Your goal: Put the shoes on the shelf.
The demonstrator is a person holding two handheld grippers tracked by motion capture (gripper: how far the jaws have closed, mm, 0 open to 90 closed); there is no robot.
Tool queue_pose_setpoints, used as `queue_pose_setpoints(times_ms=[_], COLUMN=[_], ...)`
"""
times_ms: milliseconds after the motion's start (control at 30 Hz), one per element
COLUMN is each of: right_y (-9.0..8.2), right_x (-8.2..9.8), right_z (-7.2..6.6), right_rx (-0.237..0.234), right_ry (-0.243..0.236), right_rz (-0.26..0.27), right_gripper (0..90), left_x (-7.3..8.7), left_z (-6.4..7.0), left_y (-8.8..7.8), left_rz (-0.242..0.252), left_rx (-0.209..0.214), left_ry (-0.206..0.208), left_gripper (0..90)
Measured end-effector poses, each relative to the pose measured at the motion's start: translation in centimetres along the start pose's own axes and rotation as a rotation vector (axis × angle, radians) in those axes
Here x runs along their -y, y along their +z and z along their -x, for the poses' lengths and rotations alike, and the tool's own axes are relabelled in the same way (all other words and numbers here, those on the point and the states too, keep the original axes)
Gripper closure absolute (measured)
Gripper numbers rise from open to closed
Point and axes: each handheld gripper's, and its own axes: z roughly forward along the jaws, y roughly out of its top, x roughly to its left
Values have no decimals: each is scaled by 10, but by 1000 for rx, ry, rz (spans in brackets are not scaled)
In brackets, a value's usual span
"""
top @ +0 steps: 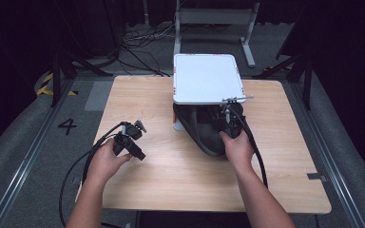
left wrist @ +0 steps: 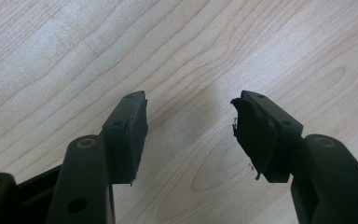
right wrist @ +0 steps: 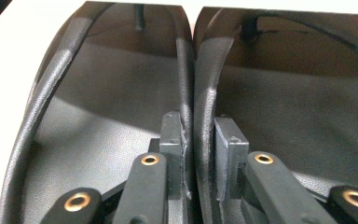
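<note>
Right gripper (right wrist: 199, 154) clamped on the touching inner edges of two black sandals (right wrist: 121, 93), which lay side by side on the table (top: 171, 180), toes tucked under a white tray (top: 206, 78). Left gripper (left wrist: 189, 126) held apart, empty, low over bare wood well left of the sandals.

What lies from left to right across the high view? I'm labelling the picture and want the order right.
Yellow-and-black floor tape → black number four floor marking → left tongs → pair of black flip-flop sandals gripped by the right tongs → small grey tape patch.
</note>
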Motion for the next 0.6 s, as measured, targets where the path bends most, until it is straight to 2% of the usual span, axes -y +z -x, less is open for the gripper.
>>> queue_pose_setpoints(times_ms=[100, 167, 233, 367, 467, 567, 600], right_y=[-2, -5, -4, 3, 14, 22, 24], right_x=[0, -1, -3, -9, -14, -18, -19], right_z=[0, 1, 2, 1, -2, -3, -3], right_rx=[1, 21, 11, 16, 45, 63, 57], right_ry=[8, 4, 21, 35, 43, 62, 77], right_rz=[14, 33, 38, 34, 30, 25, 29], right_gripper=[767, 767, 767, 766, 765, 765, 765], left_x=[0, 0, 0, -1, -1, -1, -2], left_z=[0, -1, 0, 1, 1, 1, 1], left_y=[0, 0, 1, 1, 2, 3, 4], left_rz=[-3, -3, -1, -12, -11, -14, -23], left_rx=[-1, -4, -1, -12, -2, 5, -4], left_ry=[-4, 0, -5, 5, 0, 3, 6], left_gripper=[435, 436, 436, 436, 436, 436, 436])
